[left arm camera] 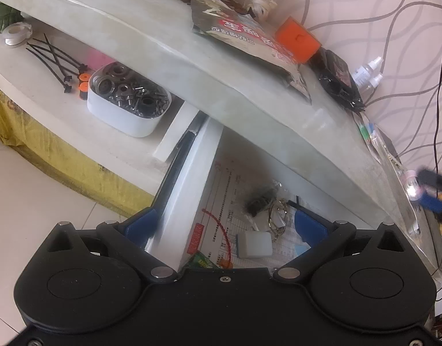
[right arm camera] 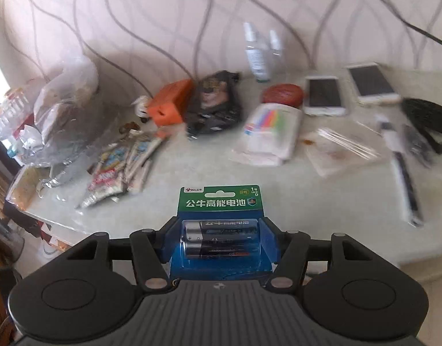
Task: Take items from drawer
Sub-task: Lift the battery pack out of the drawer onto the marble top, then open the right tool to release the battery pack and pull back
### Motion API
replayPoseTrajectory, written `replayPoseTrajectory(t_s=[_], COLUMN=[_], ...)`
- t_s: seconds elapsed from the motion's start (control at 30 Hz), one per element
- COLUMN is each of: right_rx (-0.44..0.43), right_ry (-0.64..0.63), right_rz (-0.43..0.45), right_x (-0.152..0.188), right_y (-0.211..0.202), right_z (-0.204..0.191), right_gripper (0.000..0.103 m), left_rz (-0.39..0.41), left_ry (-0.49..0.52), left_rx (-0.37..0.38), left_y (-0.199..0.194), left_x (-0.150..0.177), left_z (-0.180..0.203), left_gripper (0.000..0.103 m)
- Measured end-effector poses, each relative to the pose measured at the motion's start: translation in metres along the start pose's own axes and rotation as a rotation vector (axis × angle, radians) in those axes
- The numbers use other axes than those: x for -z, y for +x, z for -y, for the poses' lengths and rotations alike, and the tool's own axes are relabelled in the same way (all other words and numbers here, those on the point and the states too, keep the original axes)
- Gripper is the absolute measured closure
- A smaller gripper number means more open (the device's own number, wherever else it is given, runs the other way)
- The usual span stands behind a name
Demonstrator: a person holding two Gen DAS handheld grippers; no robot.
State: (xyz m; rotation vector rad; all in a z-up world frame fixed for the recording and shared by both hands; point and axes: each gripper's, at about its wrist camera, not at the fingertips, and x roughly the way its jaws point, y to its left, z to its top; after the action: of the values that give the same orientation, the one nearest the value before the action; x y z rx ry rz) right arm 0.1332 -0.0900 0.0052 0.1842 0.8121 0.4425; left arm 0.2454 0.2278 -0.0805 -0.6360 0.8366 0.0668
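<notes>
The open drawer (left arm camera: 189, 190) sticks out from under the pale table top (left arm camera: 151, 52). A printed sheet lines it, and on the sheet lie a white block (left arm camera: 254, 245), a bunch of metal rings (left arm camera: 278, 220), a dark tangle (left arm camera: 260, 201) and a red cord (left arm camera: 221, 230). My left gripper (left arm camera: 225, 226) is open wide and astride the drawer's white side wall, one blue finger outside, one inside. My right gripper (right arm camera: 221, 239) is shut on a battery pack (right arm camera: 221, 201) with a green card top and two black cells, held above the table top (right arm camera: 209, 167). It shows blurred at the far right (left arm camera: 431, 193).
On the table lie an orange box (right arm camera: 170, 101), a dark snack bag (right arm camera: 215, 106), foil sachets (right arm camera: 120, 161), two dropper bottles (right arm camera: 258, 54), two phones (right arm camera: 324, 95), a tissue pack (right arm camera: 273, 127) and a black-and-white pen (right arm camera: 405, 178). A white tub of metal parts (left arm camera: 128, 101) sits on the lower shelf.
</notes>
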Motion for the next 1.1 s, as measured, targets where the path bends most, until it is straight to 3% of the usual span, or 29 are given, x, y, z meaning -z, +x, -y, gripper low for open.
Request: replayPoseTrajectory(t_s=[0.1,0.2,0.63,0.77,1.1], right_rx=[-0.038,-0.024,0.215,0.213,0.189], right_ry=[0.001,0.004,-0.133,-0.207,-0.191], right_rz=[0.002,0.013,0.093,0.104,0.129], right_x=[-0.006,-0.015,-0.022,-0.020,-0.021], right_y=[0.023,0.048,0.070,0.071,0.071], right_z=[-0.011,-0.013,-0.016,-0.018,-0.012], right_gripper=[0.040,0.040,0.040,0.040,0.040], left_rz=[0.001,0.002,0.001,0.001,0.004], left_ry=[-0.002,-0.005,-0.002,-0.002,-0.005], left_rx=[0.002,0.012,0.019,0.018,0.007], left_y=[0.000,-0.001,0.000,0.000,0.000], left_x=[0.000,0.000,0.000,0.000,0.001], left_z=[0.000,-0.002,-0.001,-0.002,-0.001], left_gripper=[0.000,0.000,0.000,0.000,0.000])
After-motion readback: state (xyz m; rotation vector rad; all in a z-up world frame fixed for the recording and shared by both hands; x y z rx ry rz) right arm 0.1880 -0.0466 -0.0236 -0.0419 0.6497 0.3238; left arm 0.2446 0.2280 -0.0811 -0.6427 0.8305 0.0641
